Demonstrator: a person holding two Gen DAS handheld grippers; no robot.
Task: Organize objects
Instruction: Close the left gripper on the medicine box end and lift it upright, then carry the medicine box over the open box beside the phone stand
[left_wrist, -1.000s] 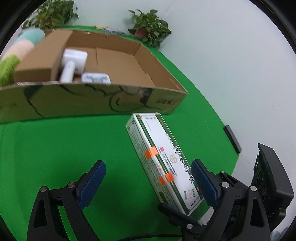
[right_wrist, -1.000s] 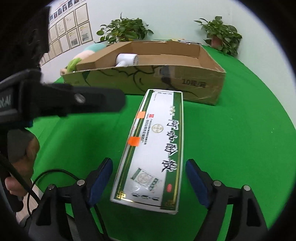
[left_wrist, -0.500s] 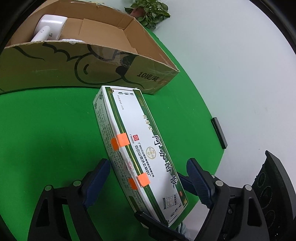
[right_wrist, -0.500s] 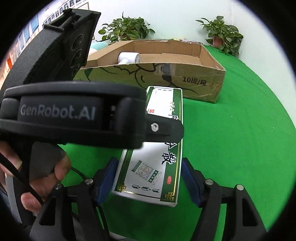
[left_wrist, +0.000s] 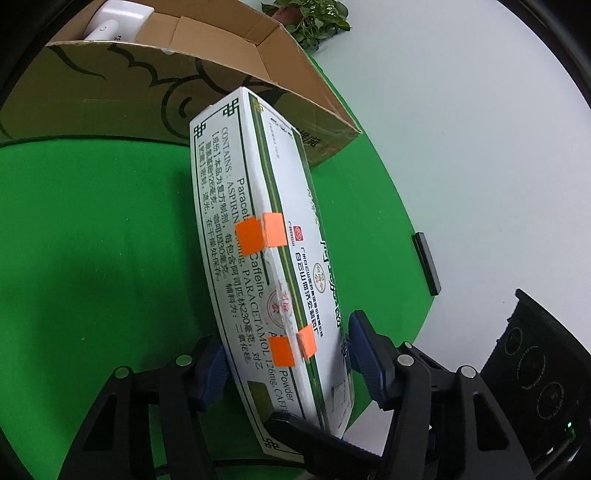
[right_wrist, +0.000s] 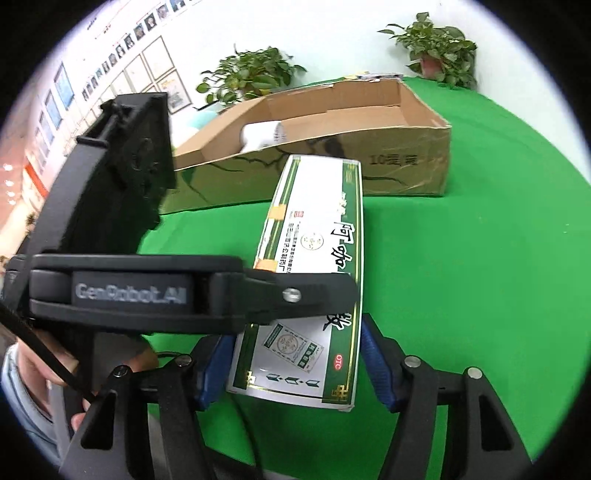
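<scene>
Green table (right_wrist: 480, 258), medicine box (left_wrist: 258, 240) pinched by both the left hand-held gripper (left_wrist: 284, 363) and right hand-held gripper (right_wrist: 295, 363), cardboard box (right_wrist: 406, 162) beyond

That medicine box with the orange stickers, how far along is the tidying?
Done: a white item already lies inside the cardboard box. In hand: both the left gripper and right gripper flank the medicine box. Left: getting it into the cardboard box.

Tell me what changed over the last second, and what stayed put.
Both grippers closed in on the medicine box. The left gripper moved from beside it to straddle its near end and has tipped it up onto its long edge. The right gripper narrowed around that same end. The cardboard box and the white item inside it did not move.
</scene>
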